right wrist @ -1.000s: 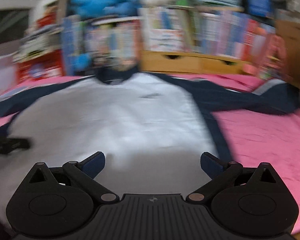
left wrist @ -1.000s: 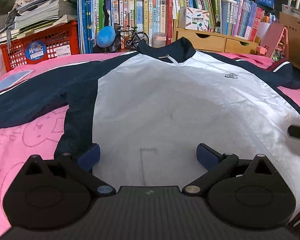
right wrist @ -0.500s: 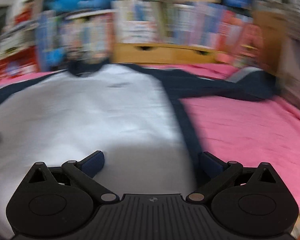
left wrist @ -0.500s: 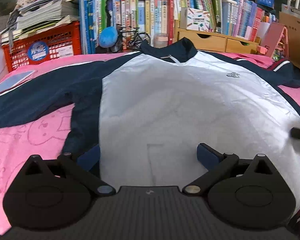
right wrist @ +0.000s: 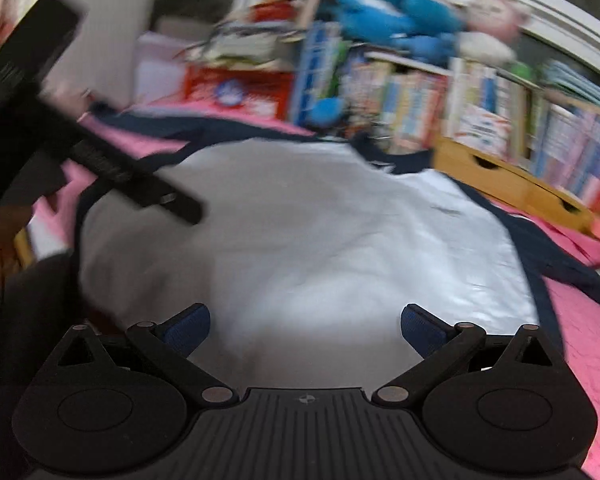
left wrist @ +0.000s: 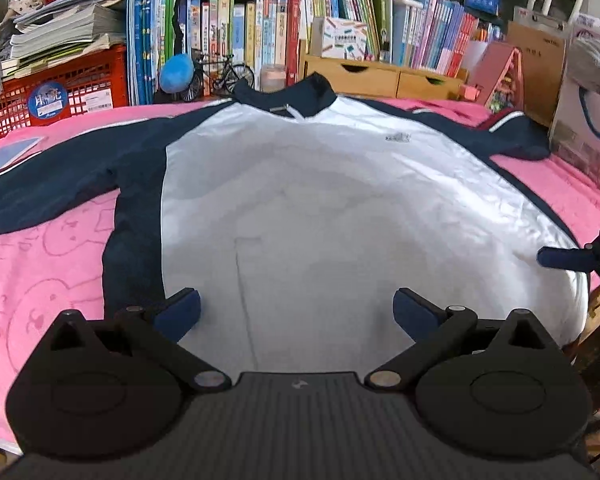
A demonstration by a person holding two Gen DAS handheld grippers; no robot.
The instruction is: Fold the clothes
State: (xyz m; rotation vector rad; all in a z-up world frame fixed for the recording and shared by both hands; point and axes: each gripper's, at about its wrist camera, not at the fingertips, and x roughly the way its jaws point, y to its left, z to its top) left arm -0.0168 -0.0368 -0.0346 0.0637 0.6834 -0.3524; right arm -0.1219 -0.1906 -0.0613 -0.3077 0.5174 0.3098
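The right gripper point(right wrist: 305, 330) has swung left, tilted, over the jacket point(right wrist: 300, 232).

A home bedroom: pink bedspread point(left wrist: 60, 248), crammed bookshelf point(left wrist: 260, 40), plush toys point(right wrist: 396, 20).

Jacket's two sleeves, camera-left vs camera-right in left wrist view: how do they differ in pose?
1. The camera-left sleeve lies stretched out long across the pink blanket; the camera-right sleeve looks shorter and bunched.
2. The camera-right sleeve's striped cuff shows; the camera-left sleeve runs out of frame.
Both are navy on one jacket.
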